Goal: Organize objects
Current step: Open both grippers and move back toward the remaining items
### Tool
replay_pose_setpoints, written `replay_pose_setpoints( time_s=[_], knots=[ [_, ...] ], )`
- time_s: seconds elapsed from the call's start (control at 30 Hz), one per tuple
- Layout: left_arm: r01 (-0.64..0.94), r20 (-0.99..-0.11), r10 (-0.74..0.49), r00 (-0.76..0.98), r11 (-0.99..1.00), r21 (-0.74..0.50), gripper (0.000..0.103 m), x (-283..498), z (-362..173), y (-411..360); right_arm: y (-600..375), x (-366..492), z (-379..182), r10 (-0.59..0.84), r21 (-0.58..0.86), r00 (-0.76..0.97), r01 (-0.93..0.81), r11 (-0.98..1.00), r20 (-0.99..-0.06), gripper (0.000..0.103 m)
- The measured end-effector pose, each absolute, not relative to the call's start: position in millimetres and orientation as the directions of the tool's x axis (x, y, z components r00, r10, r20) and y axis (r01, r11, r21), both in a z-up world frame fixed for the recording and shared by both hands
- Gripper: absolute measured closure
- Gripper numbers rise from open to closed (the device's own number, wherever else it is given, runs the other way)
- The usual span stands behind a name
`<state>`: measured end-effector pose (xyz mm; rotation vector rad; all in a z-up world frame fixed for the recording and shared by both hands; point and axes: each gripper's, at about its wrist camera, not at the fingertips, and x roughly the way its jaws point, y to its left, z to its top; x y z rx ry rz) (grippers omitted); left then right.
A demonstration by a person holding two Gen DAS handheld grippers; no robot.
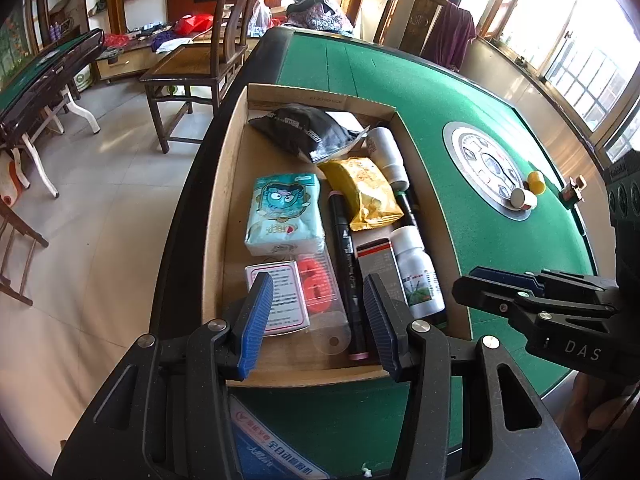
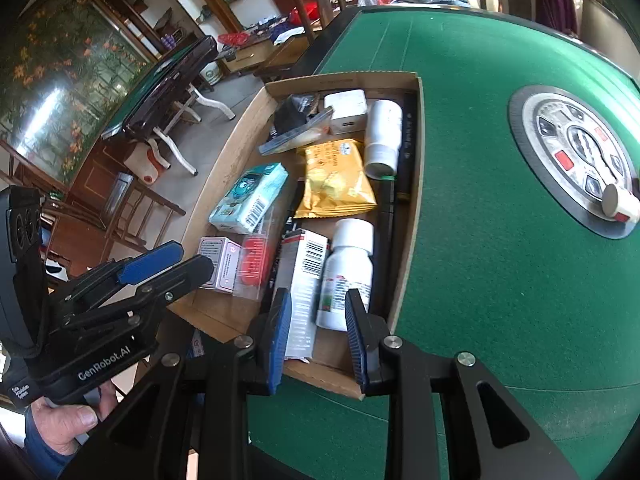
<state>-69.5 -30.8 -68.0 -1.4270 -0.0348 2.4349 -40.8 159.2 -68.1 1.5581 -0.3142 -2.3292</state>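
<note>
Cardboard tray (image 1: 224, 184) sits along the left edge of the green felt table (image 1: 460, 92), and in it lie two white bottles: one with a green label (image 1: 418, 272) near the front right corner, one plain (image 1: 388, 150) farther back. Also inside are one tissue pack (image 1: 285, 214), one yellow snack bag (image 1: 366, 192), one black pouch (image 1: 304, 128), one pink-edged small box (image 1: 278, 300), one grey carton (image 1: 380, 268) and one black marker (image 1: 346, 272). The marker, carton and both bottles lie with long axes running front to back along the tray. Out on the table's centre dial rest two more small bottles, one white (image 1: 524, 199), one yellow-capped (image 1: 536, 182). The left gripper (image 1: 316, 320) hovers over the tray's near end, fingers spread, empty. The right gripper (image 2: 316, 336) hovers over the labelled bottle and carton, fingers spread, touching neither.
</note>
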Motion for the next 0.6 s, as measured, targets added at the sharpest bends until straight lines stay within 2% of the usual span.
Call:
replay_pose_setpoints(
  time_s=[0.3, 0.6],
  knots=[
    [-0.306, -0.844, 0.297, -0.447, -0.937, -0.168, 0.056, -71, -60, 10, 225, -22, -74, -0.361, 0.386, -0.387, 0.014, -0.922, -0.848, 0.076],
    [-0.489, -0.832, 0.394, -0.391, -0.855, -0.175, 0.056, -73, -52, 108, 323, 10, -83, -0.309, 0.409, -0.421, -0.169, -0.897, -0.853, 0.076]
  ],
)
